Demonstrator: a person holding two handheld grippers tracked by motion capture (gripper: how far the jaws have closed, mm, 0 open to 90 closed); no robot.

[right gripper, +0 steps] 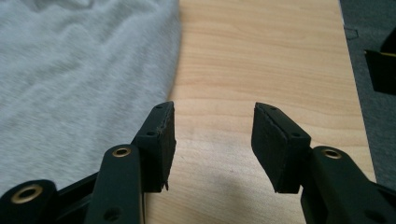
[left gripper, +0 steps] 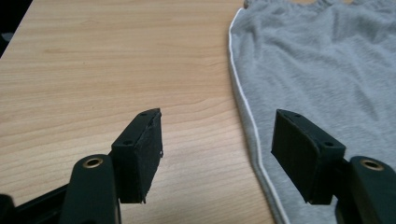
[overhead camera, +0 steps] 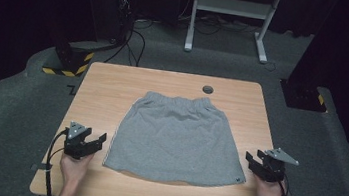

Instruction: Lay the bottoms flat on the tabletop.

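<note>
Grey fleece skirt (overhead camera: 177, 138) lies flat on the middle of the wooden counter (overhead camera: 114, 78), elastic waistband at the far side, hem toward the person. A small dark tag sits at its near right hem corner; its writing is too small to read. Left claw (overhead camera: 98, 141) and right claw (overhead camera: 251, 162) hover beside the hem corners, both open, gripping nothing.

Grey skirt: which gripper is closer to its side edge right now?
Left. The left gripper sits just off the grey skirt, its open jaws straddling the white-piped edge in the left gripper view. The right gripper hovers over bare table, slightly farther from the skirt's other edge.
</note>
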